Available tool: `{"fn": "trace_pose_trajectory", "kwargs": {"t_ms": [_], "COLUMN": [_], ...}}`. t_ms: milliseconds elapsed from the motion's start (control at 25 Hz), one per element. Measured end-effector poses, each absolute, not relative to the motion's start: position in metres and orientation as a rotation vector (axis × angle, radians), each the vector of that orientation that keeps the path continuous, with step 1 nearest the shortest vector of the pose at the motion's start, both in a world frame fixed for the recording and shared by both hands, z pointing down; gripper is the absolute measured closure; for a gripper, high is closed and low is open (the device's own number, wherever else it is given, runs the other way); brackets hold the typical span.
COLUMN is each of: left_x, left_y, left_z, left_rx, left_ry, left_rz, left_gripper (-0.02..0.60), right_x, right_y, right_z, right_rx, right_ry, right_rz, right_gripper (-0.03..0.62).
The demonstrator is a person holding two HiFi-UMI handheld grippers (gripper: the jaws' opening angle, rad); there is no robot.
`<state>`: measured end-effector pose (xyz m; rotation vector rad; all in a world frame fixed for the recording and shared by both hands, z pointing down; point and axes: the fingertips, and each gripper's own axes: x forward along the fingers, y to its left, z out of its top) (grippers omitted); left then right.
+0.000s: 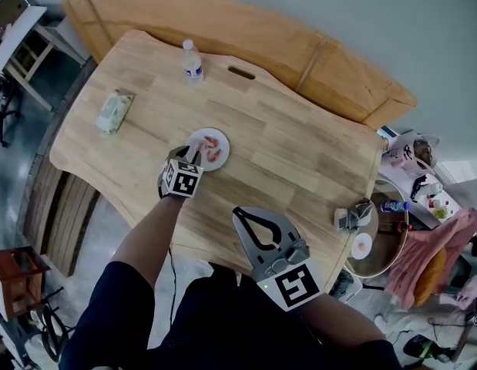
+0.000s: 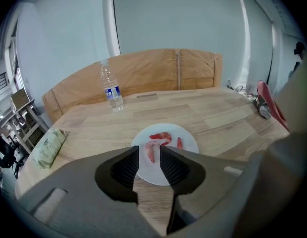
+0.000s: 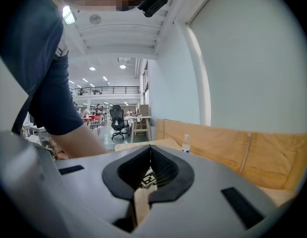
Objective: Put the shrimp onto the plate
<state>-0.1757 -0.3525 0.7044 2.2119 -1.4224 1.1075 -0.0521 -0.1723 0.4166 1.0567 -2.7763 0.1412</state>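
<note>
Left gripper (image 1: 193,154) hangs low over the plate with its jaws standing wide apart. Its own view (image 2: 149,149) shows a pale pink shrimp (image 2: 151,152) lying between the two pads, with neither pad pressing on it, so nothing is held. Right gripper (image 1: 237,212) waits off the near edge of the table, close to the person's body. Its jaws meet at the tips with nothing between them (image 3: 150,148).

The light wooden table (image 1: 300,153) carries everything. A green soft packet (image 1: 114,112) lies near its left end, and a clear water bottle (image 1: 192,60) stands upright by the far edge. The small white plate (image 1: 222,159) sits left of the middle, closer to the near edge than to the far one. Three shrimp rest on it: the one between the open jaws, a redder curled one (image 2: 160,137) just beyond it, and a thin red one (image 2: 179,143) towards the plate's right rim. I see no shrimp on the bare wood.

The placing step looks finished for this piece, since it lies flat on the plate and free of the pads. The next move calls for lifting the left gripper straight up and back, keeping the jaws apart so neither pad drags the shrimp off the rim. With none left on the table, the task seems all but done.
</note>
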Motion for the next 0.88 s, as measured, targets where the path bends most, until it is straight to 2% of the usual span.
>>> {"fn": "trace_pose_trajectory", "kwargs": {"t_ms": [360,600,880], "left_x": [-0.174,-0.147,-0.119], "left_y": [-0.306,-0.248,-0.175], "left_z": [0.657,0.598,0.508], "left_rx": [2.237,2.330,2.498], "left_ry": [-1.464,-1.416,-1.350], "left_rz": [0.947,0.734,0.505], "left_gripper": [0.462,0.465,0.511], "right_x": [-0.048,-0.047,-0.036], "right_y": [-0.147,-0.133,-0.109], "right_z": [0.403,0.389,0.385], "right_rx": [1.058,1.073,1.092], "right_ry": [-2.786,-2.819,-2.803], "right_rz": [0.120,0.078,0.086], "right_gripper": [0.583,0.584,0.585]}}
